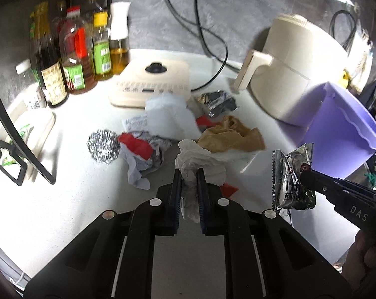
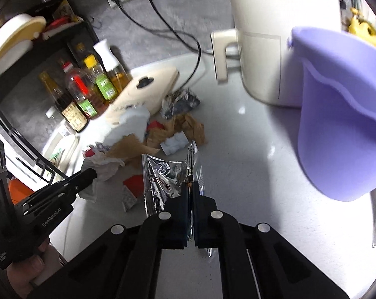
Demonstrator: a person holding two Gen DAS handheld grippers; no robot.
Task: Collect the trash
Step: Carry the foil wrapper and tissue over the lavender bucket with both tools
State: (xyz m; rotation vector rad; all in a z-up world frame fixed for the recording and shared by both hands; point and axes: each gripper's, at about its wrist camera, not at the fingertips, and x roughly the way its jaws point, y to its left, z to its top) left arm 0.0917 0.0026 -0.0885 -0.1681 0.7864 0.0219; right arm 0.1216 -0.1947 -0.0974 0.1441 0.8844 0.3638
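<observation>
My left gripper [image 1: 189, 174] is shut on a crumpled white tissue [image 1: 200, 162], low over the white counter; it also shows in the right wrist view [image 2: 94, 173] with the tissue [image 2: 103, 164]. My right gripper [image 2: 190, 186] is shut on a silver foil snack wrapper [image 2: 166, 179] and holds it above the counter, left of the purple bin [image 2: 342, 114]. In the left wrist view the wrapper [image 1: 291, 179] hangs just below the bin [image 1: 347, 127]. Loose trash lies beyond: brown paper [image 1: 231, 137], a foil ball [image 1: 103, 147], a red and grey wrapper [image 1: 140, 152], white paper [image 1: 170, 114], a dark wrapper [image 1: 217, 103].
Several oil and sauce bottles [image 1: 73, 57] stand at the back left. A cream appliance base [image 1: 150, 82] and a cream air fryer [image 1: 292, 67] stand at the back, with black cords [image 1: 207, 37] behind. A black wire rack [image 1: 11, 147] is at the left.
</observation>
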